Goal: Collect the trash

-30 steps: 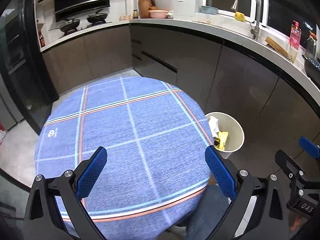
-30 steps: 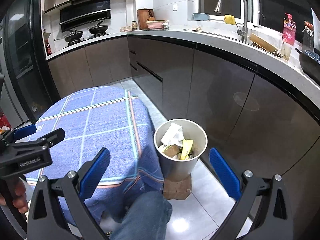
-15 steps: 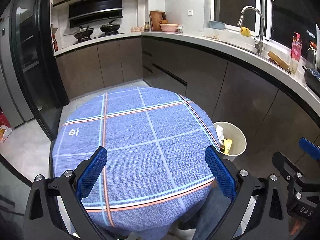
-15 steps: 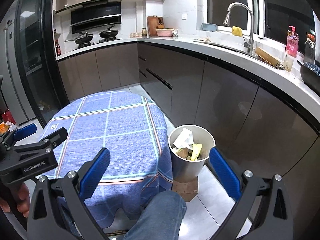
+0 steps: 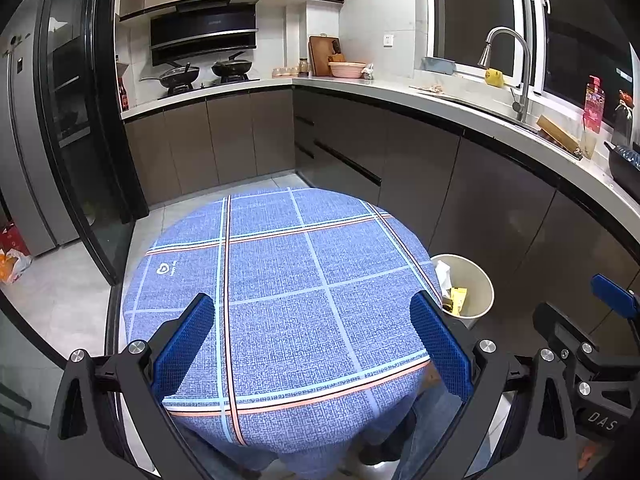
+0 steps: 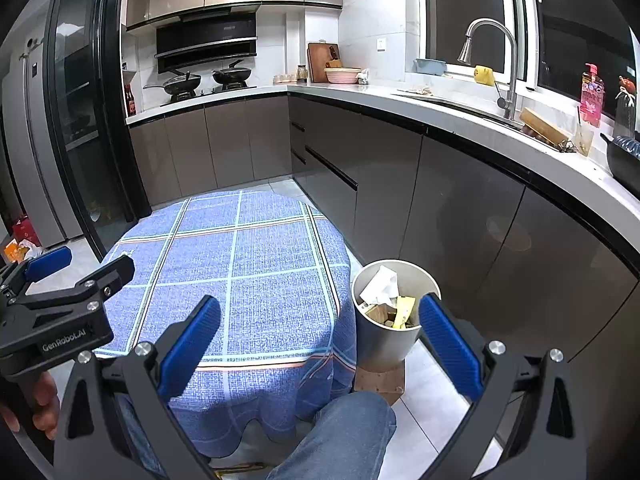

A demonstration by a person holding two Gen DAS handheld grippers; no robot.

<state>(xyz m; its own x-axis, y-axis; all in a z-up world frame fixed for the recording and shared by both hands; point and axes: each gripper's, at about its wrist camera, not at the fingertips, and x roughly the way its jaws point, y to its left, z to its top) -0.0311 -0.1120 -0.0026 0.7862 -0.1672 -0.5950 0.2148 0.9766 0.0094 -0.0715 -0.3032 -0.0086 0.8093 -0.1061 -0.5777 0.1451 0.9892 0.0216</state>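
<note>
A round table with a blue plaid cloth (image 5: 280,280) stands in front of me; no trash shows on it. It also shows in the right wrist view (image 6: 248,264). A beige waste bin (image 6: 394,340) stands to its right on a small wooden block and holds white paper (image 6: 380,286) and a yellow wrapper (image 6: 404,310). The bin also shows in the left wrist view (image 5: 472,292). My left gripper (image 5: 312,344) is open and empty above the table's near edge. My right gripper (image 6: 320,344) is open and empty, above the table's right edge and the bin.
Dark kitchen cabinets and a white counter (image 5: 460,104) curve behind and to the right, with a sink tap (image 5: 508,68). A tall black fridge (image 5: 72,140) stands left. A person's jeans-clad knee (image 6: 340,436) is below the table edge. An orange bag (image 5: 12,264) lies on the floor left.
Both grippers have risen and drawn back, so the table and bin look smaller and lower. Both stay open and empty.
</note>
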